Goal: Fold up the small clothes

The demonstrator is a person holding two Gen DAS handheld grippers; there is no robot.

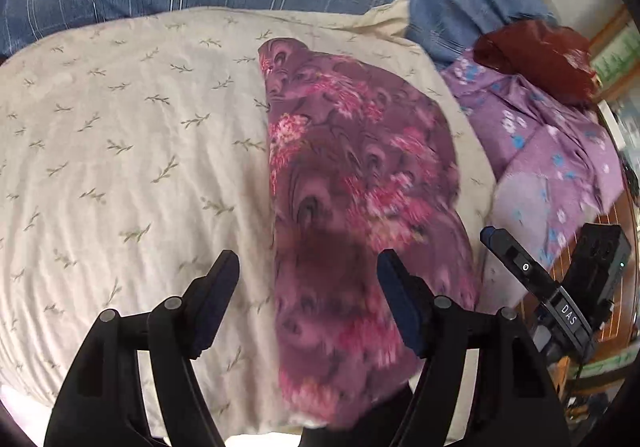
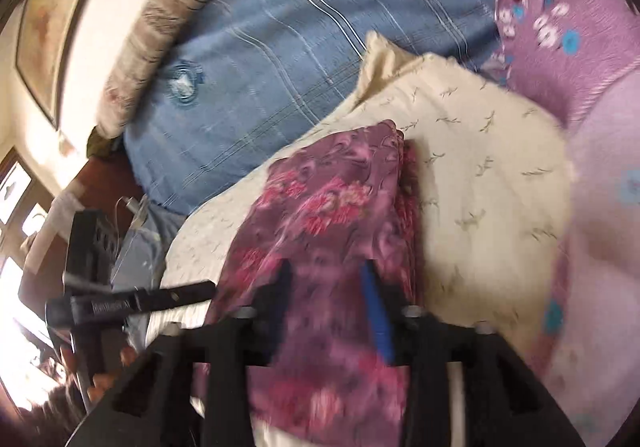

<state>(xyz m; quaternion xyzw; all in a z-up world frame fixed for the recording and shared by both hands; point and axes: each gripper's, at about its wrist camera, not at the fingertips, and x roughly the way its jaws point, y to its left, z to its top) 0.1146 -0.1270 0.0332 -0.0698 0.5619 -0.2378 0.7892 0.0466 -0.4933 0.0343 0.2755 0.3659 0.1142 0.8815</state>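
Purple flowery cloth with pink blooms [image 1: 352,175] lies folded into a long strip on the cream pillow with little green twigs [image 1: 132,151]. It looks folded at least once; I think it may need one more fold, and the lilac cloth with blue flowers [image 1: 552,151] beside it waits its turn. The left gripper [image 1: 308,283] has its tongs wide apart, holding nothing. The right gripper [image 2: 328,287] has its tongs apart too, over the soft, thin cloth, not pinching it.

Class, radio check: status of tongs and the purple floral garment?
Left tongs open, empty. Right tongs open over purple floral garment, folded on cream pillow. Nothing in the way.
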